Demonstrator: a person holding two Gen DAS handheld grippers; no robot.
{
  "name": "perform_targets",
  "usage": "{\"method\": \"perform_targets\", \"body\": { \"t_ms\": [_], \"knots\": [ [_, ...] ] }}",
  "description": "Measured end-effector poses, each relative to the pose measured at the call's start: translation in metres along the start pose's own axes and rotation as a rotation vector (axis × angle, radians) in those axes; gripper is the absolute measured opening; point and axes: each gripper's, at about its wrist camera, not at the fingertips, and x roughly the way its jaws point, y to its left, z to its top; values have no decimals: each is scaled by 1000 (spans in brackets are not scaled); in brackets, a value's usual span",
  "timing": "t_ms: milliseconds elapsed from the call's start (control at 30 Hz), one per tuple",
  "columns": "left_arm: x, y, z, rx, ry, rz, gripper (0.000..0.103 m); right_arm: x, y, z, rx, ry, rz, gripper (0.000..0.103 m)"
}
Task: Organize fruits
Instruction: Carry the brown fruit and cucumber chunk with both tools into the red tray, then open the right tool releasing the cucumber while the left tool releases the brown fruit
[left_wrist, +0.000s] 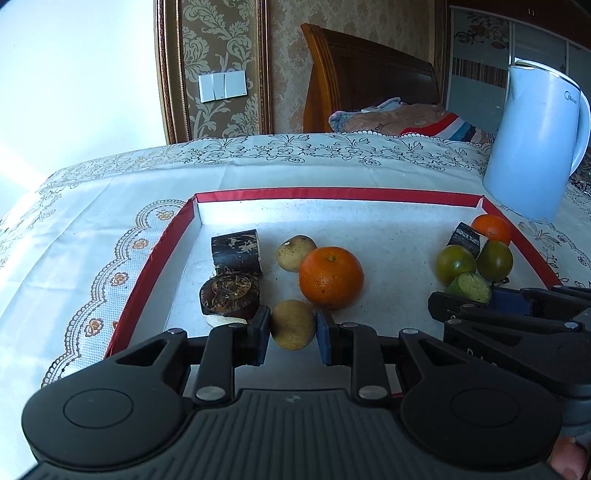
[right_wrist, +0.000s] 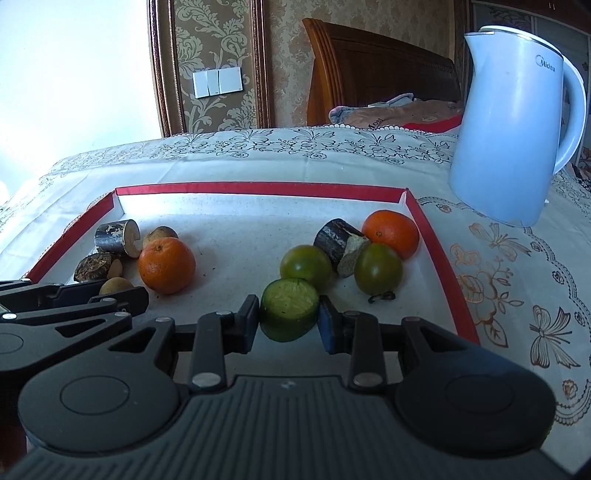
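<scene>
Now our left gripper (left_wrist: 292, 325) pinches a tan longan (left_wrist: 292, 324) between nearly closed pads, low at the near left of the red-rimmed tray (left_wrist: 332, 193); our right gripper (right_wrist: 288, 320) clamps a cut green fruit (right_wrist: 289, 314) at the near right; beyond lie oranges (left_wrist: 331, 277), green tomatoes (right_wrist: 306, 266), dark sugarcane pieces (left_wrist: 236, 251); a blue kettle (right_wrist: 513, 129) stands on the desk (left_wrist: 110, 206).

Patterned tablecloth (right_wrist: 258, 162) covers the table — on it a red-rimmed tray (right_wrist: 258, 190) and blue kettle (right_wrist: 513, 129)
</scene>
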Motion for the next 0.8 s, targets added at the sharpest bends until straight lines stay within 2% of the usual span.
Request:
{"method": "perform_targets", "body": {
  "t_ms": [367,500,733,800],
  "knots": [
    [0,2,0,-7,2,11,26,-1,-2,0,13,4,7,33],
    [2,-1,0,10,6,19,27,-1,-2,-1,12,1,5,46],
    [2,1,0,-1,9,17,29,-4,-3,-1,20,-7,1,52],
    [2,1,0,-4,10,21,32,-4,-3,-1,25,-10,0,58]
  ]
}}
